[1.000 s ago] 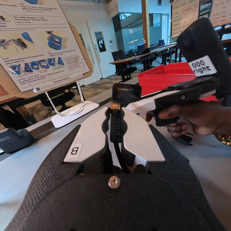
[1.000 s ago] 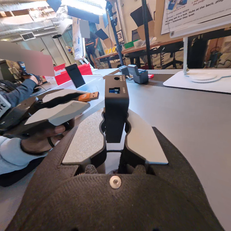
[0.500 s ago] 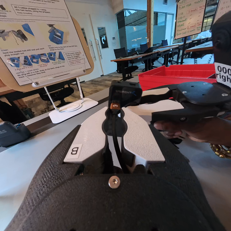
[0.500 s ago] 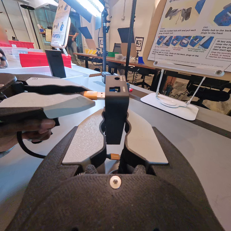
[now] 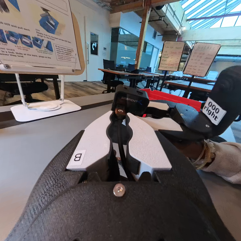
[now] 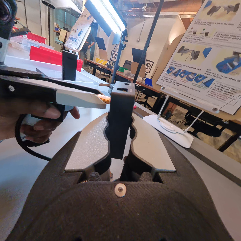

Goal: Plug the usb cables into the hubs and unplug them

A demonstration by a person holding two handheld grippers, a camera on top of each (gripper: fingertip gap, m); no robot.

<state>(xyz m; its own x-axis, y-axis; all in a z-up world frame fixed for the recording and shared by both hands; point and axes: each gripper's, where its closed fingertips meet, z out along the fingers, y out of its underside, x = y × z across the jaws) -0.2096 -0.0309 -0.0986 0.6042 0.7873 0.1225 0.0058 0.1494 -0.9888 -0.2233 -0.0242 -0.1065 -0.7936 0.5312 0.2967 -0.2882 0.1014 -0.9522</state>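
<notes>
My left gripper (image 5: 119,115) is shut on an orange USB plug (image 5: 120,111) with a black cable (image 5: 122,150) running back between its fingers. The plug's tip sits in a port on the face of a black USB hub (image 5: 131,101). My right gripper (image 6: 119,118) is shut on that hub (image 6: 120,112) and holds it upright above the grey table (image 6: 203,163). In the right wrist view the left gripper (image 6: 104,101) comes in from the left, with the orange plug (image 6: 104,97) against the hub's side. The right gripper (image 5: 155,112) shows at the right of the left wrist view.
A white instruction board on a stand (image 5: 43,107) stands at the table's far edge; it also shows in the right wrist view (image 6: 173,133). A red bin (image 5: 169,97) sits behind the hub. White and red bins (image 6: 44,54) and a black upright block (image 6: 69,65) are at the left. The grippers are tip to tip, or close to it. The black upright block (image 6: 69,65) is about 35 cm from both grippers' fingertips.
The two grippers have come together: the orange plug went from a gap beside the hub to being pushed into its port. Both views have swung round.
</notes>
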